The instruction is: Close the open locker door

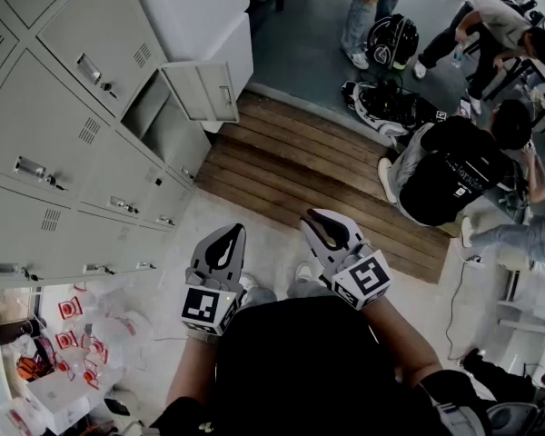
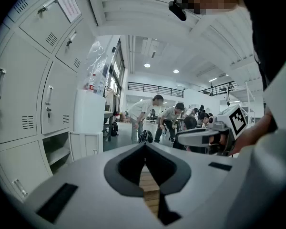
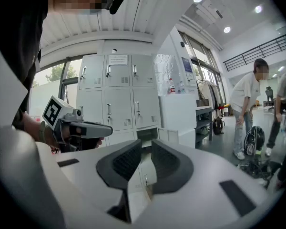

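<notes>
Left gripper (image 2: 144, 147): jaws tip to tip, nothing held. Right gripper (image 3: 146, 146): narrow gap, empty. Both near person's chest, well apart from locker door (image 1: 200, 91). Door swung wide off its compartment (image 1: 163, 116) (neighbouring lockers (image 1: 64, 125) beside door all flush). Task judged unstarted; approach and push remain.

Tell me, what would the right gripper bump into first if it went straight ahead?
Probably the grey lockers, near the closed door under the open locker; nothing shows in between, though depth is unclear.
</notes>
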`<state>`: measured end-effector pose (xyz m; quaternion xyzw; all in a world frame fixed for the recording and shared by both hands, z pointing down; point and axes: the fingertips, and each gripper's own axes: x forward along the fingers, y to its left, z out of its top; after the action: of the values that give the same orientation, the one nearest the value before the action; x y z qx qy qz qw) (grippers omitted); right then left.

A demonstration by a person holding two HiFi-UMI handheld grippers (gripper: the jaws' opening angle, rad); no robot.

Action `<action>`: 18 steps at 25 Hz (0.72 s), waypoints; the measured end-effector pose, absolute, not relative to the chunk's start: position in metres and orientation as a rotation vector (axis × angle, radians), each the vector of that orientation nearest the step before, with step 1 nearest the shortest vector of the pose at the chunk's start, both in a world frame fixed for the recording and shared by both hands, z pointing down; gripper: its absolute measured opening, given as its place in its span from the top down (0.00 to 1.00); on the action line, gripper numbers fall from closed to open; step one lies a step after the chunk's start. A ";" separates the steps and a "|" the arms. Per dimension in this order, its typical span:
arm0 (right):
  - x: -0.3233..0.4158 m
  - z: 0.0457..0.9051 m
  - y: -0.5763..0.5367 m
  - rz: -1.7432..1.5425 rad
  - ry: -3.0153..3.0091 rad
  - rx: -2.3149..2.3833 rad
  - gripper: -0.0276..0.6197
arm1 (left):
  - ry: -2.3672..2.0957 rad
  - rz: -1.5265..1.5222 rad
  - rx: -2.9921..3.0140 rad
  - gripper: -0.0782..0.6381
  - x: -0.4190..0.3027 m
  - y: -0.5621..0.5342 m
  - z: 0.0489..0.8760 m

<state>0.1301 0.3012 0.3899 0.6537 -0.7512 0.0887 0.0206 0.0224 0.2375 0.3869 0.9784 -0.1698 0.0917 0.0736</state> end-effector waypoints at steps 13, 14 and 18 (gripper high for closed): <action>0.073 0.388 0.251 0.277 -2.349 1.997 0.86 | -0.562 0.262 2.916 0.86 -0.044 0.195 0.390; 0.069 0.386 0.247 0.275 -2.348 2.004 0.86 | -0.569 0.262 2.913 0.86 -0.050 0.192 0.392; 0.054 0.386 0.231 0.275 -2.335 2.021 0.86 | -0.590 0.250 2.898 0.86 -0.078 0.176 0.395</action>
<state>0.0538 0.2307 0.3859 0.6516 -0.7531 0.0888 0.0206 -0.0777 0.1762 0.3951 0.9727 -0.1980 0.0840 0.0869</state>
